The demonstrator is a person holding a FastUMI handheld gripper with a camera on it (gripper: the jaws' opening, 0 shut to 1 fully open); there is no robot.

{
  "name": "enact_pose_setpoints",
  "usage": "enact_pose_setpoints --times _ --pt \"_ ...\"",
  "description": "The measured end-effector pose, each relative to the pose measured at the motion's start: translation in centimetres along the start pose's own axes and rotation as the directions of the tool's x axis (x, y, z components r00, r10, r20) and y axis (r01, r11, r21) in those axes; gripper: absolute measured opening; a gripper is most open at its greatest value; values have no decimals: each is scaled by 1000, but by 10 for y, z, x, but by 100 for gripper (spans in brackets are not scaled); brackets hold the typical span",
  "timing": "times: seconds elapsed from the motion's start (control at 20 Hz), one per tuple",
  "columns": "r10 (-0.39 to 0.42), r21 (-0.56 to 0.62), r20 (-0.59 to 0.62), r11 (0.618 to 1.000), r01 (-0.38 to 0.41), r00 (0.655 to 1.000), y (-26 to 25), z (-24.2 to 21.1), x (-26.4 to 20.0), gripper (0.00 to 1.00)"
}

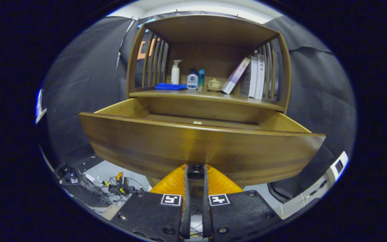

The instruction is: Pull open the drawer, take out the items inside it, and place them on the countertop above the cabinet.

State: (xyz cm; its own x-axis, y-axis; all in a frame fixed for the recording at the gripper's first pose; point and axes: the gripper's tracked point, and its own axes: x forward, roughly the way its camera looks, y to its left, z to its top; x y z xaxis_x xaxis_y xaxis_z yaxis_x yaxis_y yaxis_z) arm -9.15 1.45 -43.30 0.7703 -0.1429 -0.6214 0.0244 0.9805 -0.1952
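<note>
While the tongs (195, 169) pinch the drawer (193, 144) knob (195, 172), three bottles (192, 80) and three books (252, 78) stand above.

- The wooden drawer (200, 144) stands pulled well out from the cabinet, its broad front panel facing the gripper (196, 174).
- A small dark knob (196, 170) sits low on the drawer front, and the fingers are closed in on either side of it.
- Inside, one small pale item (197, 122) lies on the drawer floor just behind the front panel.
- The counter (207, 96) sits directly above the drawer.
</note>
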Motion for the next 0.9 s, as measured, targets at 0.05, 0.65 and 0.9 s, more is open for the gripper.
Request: enact_pose_setpoints --times 0.05,0.65,0.9 --pt "4 -7 -19 1000 -5 1000 1 -2 -1 17" --pt "197 -21 61 980 -196 978 31 100 -58 60" --pt "149 -40 49 988 -147 988 15 135 -31 77"
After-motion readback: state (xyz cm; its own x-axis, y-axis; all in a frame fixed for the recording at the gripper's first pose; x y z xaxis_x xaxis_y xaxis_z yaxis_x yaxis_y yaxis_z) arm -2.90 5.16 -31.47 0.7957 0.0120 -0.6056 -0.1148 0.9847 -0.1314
